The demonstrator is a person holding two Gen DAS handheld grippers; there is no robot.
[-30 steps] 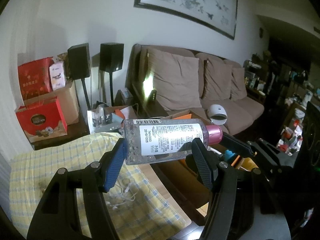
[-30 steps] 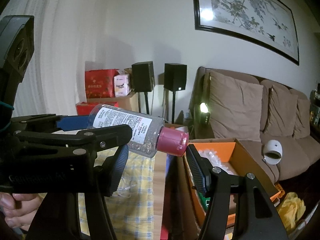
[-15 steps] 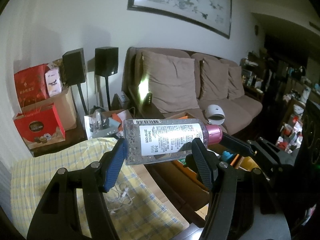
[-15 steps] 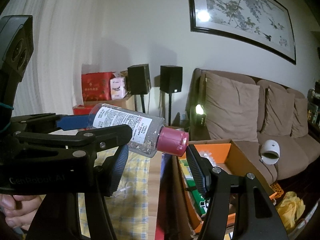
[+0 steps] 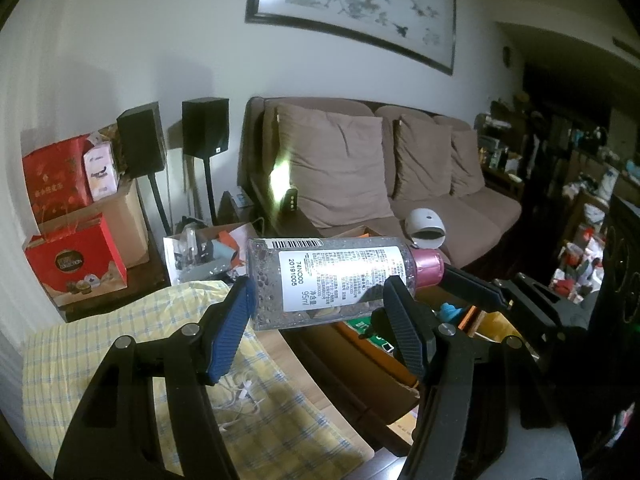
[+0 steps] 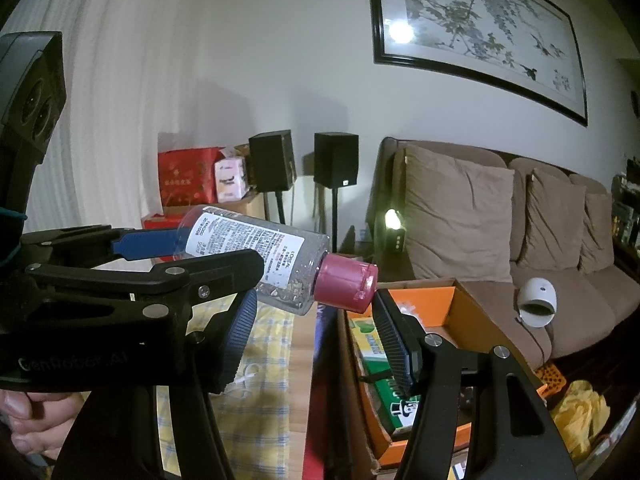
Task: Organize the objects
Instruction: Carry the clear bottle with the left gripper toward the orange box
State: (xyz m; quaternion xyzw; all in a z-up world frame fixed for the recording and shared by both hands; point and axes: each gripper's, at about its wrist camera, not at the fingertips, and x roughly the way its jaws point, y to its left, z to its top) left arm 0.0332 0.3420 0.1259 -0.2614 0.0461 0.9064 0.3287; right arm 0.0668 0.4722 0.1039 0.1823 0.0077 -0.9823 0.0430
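Living room behind: brown sofa point(image 5: 400, 168), framed painting, two speakers, yellow checked cloth point(image 5: 120, 344) on the table below. Left wrist view: left gripper point(image 5: 320, 312) clamps a clear bottle point(image 5: 332, 276) across its body, held in the air, lying level, pink cap point(image 5: 428, 266) pointing right; the blue pad bears on the base end, the black one near the shoulder. Small, light, rigid plastic, looks smooth and likely slippery, so mid-body on the label is the sane grip; cap is the weak point. Right wrist view: same bottle point(image 6: 260, 248) comes in from the left, cap point(image 6: 346, 284) sitting above the gap of the right gripper point(image 6: 316, 336). Its jaws stand apart, gripping nothing. Open orange box point(image 6: 420, 296) sits just below, probably the drop target.
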